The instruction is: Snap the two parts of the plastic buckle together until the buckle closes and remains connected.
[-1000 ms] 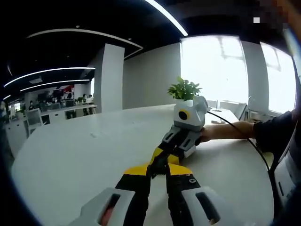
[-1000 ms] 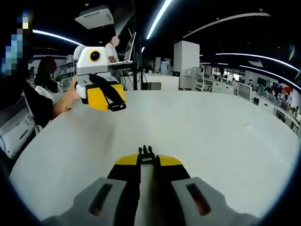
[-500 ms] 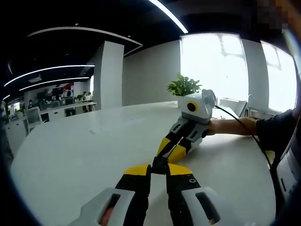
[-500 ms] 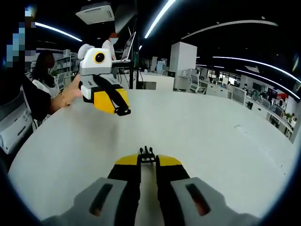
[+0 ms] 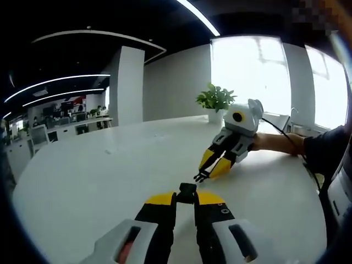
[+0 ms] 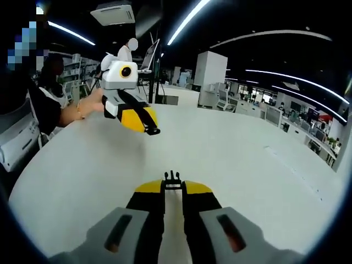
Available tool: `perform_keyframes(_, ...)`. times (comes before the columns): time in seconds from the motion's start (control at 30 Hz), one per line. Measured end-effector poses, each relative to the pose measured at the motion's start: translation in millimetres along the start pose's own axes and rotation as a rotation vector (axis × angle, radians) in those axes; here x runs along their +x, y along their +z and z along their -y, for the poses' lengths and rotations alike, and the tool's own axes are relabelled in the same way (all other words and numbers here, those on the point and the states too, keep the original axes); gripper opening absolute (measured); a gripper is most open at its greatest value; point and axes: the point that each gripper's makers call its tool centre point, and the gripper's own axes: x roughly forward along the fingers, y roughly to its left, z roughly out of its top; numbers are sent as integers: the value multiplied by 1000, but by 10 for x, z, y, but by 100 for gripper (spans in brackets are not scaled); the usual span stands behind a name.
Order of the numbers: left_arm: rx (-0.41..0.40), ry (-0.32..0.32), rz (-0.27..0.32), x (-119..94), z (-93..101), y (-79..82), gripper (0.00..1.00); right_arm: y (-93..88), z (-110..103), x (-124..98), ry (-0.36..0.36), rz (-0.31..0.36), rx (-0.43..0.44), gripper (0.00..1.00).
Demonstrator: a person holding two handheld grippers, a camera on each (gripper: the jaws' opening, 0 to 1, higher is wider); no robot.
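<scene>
While both tongs stay pinched narrow, we list: left gripper (image 5: 187, 197), low centre of the left gripper view, holding a black buckle part (image 5: 187, 191); right gripper (image 6: 172, 186), low centre of the right gripper view, holding the pronged part (image 6: 172, 177); halves apart over the white table (image 6: 231, 165). We judge them light, stiff, slippery plastic; best held at the rear, mating ends free.
</scene>
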Motion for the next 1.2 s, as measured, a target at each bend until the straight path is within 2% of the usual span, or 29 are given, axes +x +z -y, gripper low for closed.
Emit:
perform_keyframes(0.33,13,-4,0,62,52,12,12,-48,-22,-229,-34,-2,-11,12)
perform_keyframes(0.73,103,-46,-34,238,211,60,12,-125,41,-481,-66,-5,-12,12)
perform_keyframes(0.87,148,-49,-61,289,231,62,12,-128,67,-526,-70,-5,-11,12)
perform_keyframes(1.2,200,-88,-62,400,259,148,12,-125,63,-562,-67,10,-17,12)
